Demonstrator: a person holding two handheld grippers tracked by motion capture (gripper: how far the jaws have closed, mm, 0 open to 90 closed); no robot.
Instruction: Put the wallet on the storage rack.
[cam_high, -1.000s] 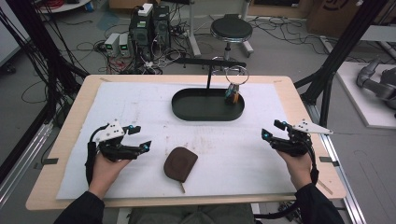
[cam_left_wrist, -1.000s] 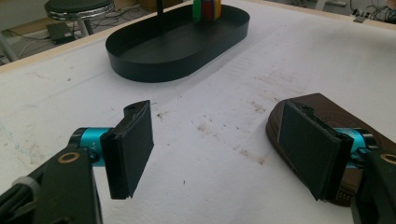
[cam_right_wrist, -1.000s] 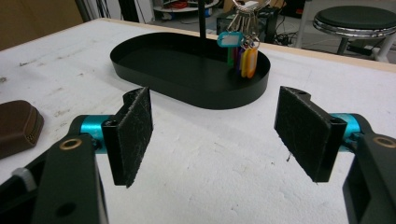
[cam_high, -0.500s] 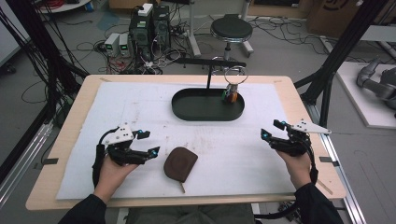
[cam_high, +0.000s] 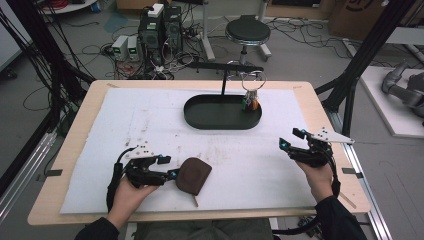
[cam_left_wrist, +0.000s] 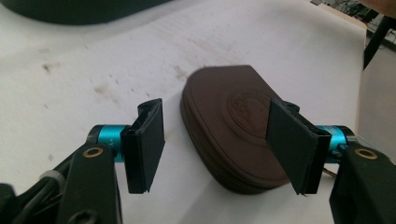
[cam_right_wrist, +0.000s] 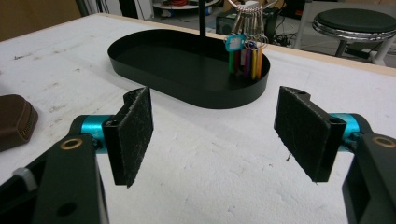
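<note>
Closing in on the brown leather pouch (cam_left_wrist: 238, 130): left gripper (cam_left_wrist: 224, 149) jaws spread, just narrowing around it, not pinching. Right gripper (cam_right_wrist: 219, 140) jaws spread, right of pouch. Next: squeeze, lift.

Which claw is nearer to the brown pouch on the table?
Left. The left claw has closed in around the brown pouch, jaws narrowing but not yet pressing. The right claw hovers open, far across the white mat.
</note>
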